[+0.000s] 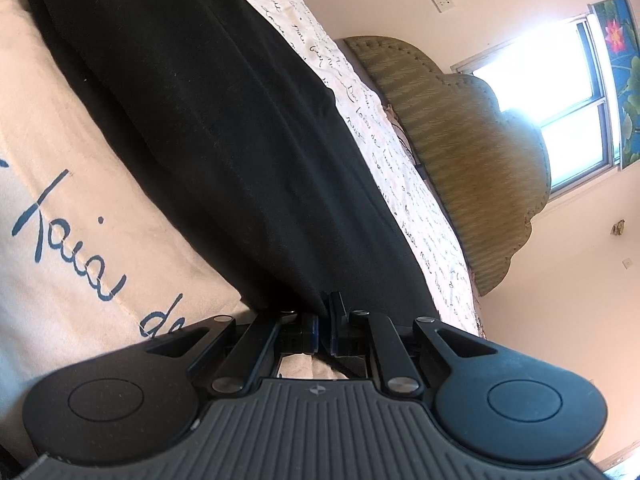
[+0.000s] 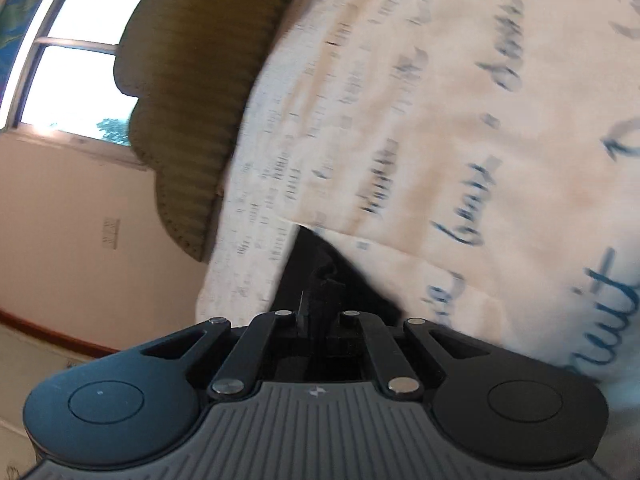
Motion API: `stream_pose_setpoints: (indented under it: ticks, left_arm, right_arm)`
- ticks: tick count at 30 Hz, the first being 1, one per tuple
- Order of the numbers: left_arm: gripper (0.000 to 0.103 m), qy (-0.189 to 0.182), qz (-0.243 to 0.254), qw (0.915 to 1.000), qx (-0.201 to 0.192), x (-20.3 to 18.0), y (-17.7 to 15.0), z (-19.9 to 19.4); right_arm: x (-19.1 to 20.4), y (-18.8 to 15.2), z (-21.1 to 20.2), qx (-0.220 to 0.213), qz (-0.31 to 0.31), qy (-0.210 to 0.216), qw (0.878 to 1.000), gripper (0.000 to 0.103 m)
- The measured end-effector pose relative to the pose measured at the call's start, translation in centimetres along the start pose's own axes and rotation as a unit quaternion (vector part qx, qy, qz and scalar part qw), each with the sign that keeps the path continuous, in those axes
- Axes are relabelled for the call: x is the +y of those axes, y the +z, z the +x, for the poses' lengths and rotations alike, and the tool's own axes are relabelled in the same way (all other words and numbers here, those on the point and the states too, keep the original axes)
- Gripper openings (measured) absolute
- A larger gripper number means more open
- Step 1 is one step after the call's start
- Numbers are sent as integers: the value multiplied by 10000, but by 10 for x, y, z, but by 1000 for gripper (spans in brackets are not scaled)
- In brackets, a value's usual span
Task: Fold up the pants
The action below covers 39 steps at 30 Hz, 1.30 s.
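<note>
The black pants (image 1: 200,120) lie stretched along the bed, running from the upper left down to my left gripper (image 1: 324,314). That gripper is shut on the near end of the fabric, which passes between its pads. In the right wrist view only a small dark corner of the pants (image 2: 362,284) shows. My right gripper (image 2: 318,292) is shut on it, just above the cream bedspread. The rest of the garment is hidden in that view, which is blurred.
The bed is covered by a cream bedspread (image 1: 80,208) printed with blue handwriting. An olive padded headboard (image 1: 460,140) stands at the bed's far end, under a bright window (image 1: 560,92). A pink wall (image 2: 80,220) and the floor lie beyond the bed's edge.
</note>
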<state>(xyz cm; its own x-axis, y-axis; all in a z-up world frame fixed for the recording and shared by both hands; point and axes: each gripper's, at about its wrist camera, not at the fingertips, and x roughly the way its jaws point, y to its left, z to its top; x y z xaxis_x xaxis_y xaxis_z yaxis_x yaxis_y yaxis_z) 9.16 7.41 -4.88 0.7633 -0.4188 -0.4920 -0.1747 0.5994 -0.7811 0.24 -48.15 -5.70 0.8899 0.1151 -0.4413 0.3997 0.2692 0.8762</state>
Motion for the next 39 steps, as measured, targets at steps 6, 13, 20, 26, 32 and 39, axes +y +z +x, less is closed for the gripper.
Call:
stream_pose_setpoints:
  ticks: [6,13,20,26,32,39]
  left_arm:
    - [15,-18,-46,10000,19,0,1,0]
    - [45,193,374,9991,-20,-21,20,-35]
    - [52,16,893,9953,-365,-28,81,-95]
    - [66,-155,2196,9753,-158,-63,173,-49]
    - [55,296,2935,9513,894,-51,208,80]
    - [53,290,3915,9062,1570,-43,211,143]
  right_arm:
    - [5,1,8,2,34,32,10000,3]
    - [-7,1,6,204,2,223,9995,2]
    - [0,-4,0,133,3,151,9998,6]
    - [5,-25,-28,-480,142,322,9982,34]
    - [8,-35,-36,-605,82,229,9979,43]
    - [-3,-29,-31,-580,92,349,9977,43]
